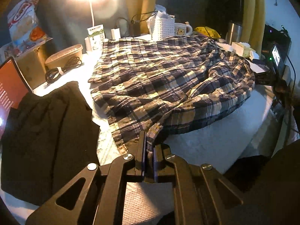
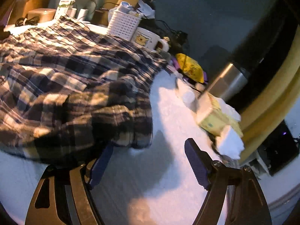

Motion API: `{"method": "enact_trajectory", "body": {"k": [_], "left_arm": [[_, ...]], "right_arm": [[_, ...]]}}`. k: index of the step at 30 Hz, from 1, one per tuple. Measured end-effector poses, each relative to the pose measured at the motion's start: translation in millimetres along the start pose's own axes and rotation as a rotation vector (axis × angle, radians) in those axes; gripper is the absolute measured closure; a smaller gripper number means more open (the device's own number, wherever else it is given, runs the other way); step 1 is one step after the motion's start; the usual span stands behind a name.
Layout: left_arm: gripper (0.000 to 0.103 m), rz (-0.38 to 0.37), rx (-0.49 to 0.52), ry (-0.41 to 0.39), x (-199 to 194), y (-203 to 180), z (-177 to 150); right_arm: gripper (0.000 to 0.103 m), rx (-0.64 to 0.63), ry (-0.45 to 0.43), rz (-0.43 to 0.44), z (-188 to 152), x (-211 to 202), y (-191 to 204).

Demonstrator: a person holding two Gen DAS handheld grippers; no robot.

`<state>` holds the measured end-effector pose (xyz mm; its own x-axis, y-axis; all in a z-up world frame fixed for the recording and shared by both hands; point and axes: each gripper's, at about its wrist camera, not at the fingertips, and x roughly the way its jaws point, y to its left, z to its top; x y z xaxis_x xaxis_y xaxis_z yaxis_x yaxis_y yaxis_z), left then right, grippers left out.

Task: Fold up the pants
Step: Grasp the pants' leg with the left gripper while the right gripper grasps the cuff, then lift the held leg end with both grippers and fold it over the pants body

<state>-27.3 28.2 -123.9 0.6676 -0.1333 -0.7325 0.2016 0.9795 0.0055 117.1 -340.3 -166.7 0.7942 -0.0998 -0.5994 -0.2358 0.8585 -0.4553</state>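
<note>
Fingers of the left gripper [image 1: 149, 157] pinched tight on the near hem of the plaid pants [image 1: 168, 78], spread rumpled across the white-covered bench [image 1: 215, 142]. Right gripper [image 2: 148, 161] fingers wide apart over bare cover, nothing between them, just beside the pants' corner. Thin woven cotton by the look of it, so light, floppy, zero stiffness; probably best grabbed at hems or waistband corners. Black garment [image 1: 46, 131] heaped left; white lattice basket [image 1: 163, 29] and bear mug [image 1: 182, 29] behind.

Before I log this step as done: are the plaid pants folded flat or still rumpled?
Still rumpled. The plaid pants lie spread in loose creases, and the left tongs pinch their near edge.
</note>
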Motion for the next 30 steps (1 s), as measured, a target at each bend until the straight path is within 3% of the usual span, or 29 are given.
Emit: {"method": "enact_trajectory", "body": {"k": [1,3,5,8,16,30], "left_arm": [[0.098,0.002,-0.005,0.000,-0.1,1.0,1.2],[0.098,0.003,-0.017,-0.003,-1.0,2.0,3.0],[0.098,0.006,-0.024,-0.008,-1.8,2.1,5.3],[0.098,0.009,-0.032,-0.017,-2.4,1.5,10.1],[0.098,0.020,0.003,-0.074,-16.1,-7.8,26.2],[0.098,0.009,-0.069,-0.210,-40.2,17.1,77.6]], "right_arm": [[0.024,0.006,0.001,0.013,1.2,0.5,0.2],[0.039,0.031,0.002,0.082,2.9,2.2,-1.4],[0.061,0.053,0.002,0.137,3.2,1.6,1.0],[0.076,0.069,-0.007,0.169,2.0,-2.4,6.4],[0.078,0.183,-0.074,0.178,0.6,-25.2,-7.3],[0.078,0.303,-0.170,0.148,23.8,-55.8,-51.5]]}}
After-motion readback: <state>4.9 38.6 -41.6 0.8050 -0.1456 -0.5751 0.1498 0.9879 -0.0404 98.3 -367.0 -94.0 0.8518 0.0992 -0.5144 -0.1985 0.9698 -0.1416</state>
